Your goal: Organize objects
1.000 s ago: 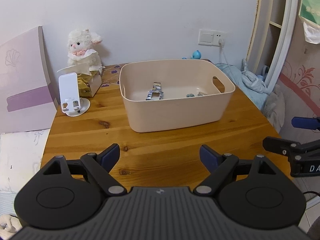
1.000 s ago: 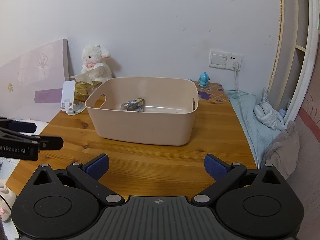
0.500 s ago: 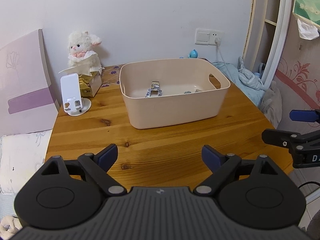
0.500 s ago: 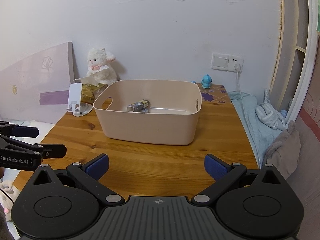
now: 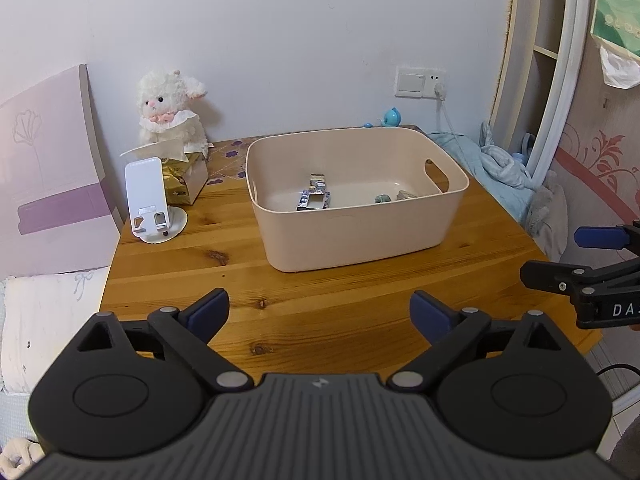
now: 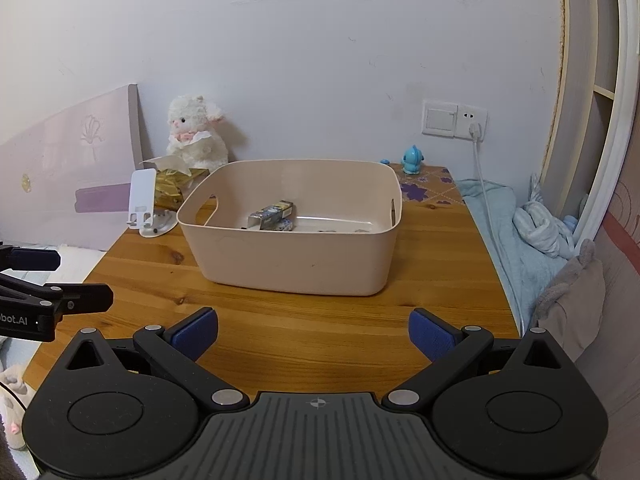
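A beige plastic bin (image 5: pixel 360 236) (image 6: pixel 296 264) stands on the wooden table (image 5: pixel 320 320) (image 6: pixel 320 340). Inside lie a patterned small box (image 5: pixel 314 198) (image 6: pixel 272 214) and a few small items (image 5: pixel 394 197). My left gripper (image 5: pixel 319 314) is open and empty, held above the table's near edge, well short of the bin. My right gripper (image 6: pixel 314 334) is open and empty too, at the near edge. Each gripper shows at the side of the other's view: the right one (image 5: pixel 580 264), the left one (image 6: pixel 52 280).
At the back left stand a white phone stand (image 5: pixel 154 204) (image 6: pixel 146 204), a gold tissue box (image 5: pixel 184 180), and a white plush lamb (image 5: pixel 168 112) (image 6: pixel 194 136). A small blue figurine (image 5: pixel 392 117) (image 6: pixel 412 159) stands near the wall socket. Bedding lies right of the table.
Both grippers have pulled back from the bin and risen a little; the bin looks smaller and farther. Both stay open and empty.
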A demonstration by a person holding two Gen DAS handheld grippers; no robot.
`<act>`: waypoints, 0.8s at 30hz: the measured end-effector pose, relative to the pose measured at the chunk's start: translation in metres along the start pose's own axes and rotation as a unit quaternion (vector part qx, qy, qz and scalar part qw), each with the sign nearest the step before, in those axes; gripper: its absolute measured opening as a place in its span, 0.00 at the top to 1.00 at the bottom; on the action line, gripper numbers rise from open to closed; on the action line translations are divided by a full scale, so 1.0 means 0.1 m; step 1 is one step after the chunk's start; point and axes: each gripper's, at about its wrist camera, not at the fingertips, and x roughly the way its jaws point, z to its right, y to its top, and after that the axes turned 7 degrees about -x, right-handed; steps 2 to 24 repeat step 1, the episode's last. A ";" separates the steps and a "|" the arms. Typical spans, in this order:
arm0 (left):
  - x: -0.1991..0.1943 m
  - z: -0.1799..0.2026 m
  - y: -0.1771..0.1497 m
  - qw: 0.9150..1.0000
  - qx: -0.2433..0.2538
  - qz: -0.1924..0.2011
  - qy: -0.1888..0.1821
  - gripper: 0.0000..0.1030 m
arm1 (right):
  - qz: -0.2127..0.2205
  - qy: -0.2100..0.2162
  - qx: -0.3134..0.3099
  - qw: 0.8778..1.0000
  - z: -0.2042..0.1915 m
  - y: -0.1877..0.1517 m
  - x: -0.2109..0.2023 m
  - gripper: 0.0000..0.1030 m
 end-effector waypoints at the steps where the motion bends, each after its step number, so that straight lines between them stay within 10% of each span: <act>1: 0.02 -0.01 0.01 1.000 0.000 -0.001 0.001 0.05 | -0.002 0.001 0.001 1.000 0.01 0.01 0.03 0.00; 24: 0.02 -0.01 0.01 1.000 0.000 -0.001 0.001 0.05 | -0.002 0.001 0.001 1.000 0.01 0.01 0.03 0.00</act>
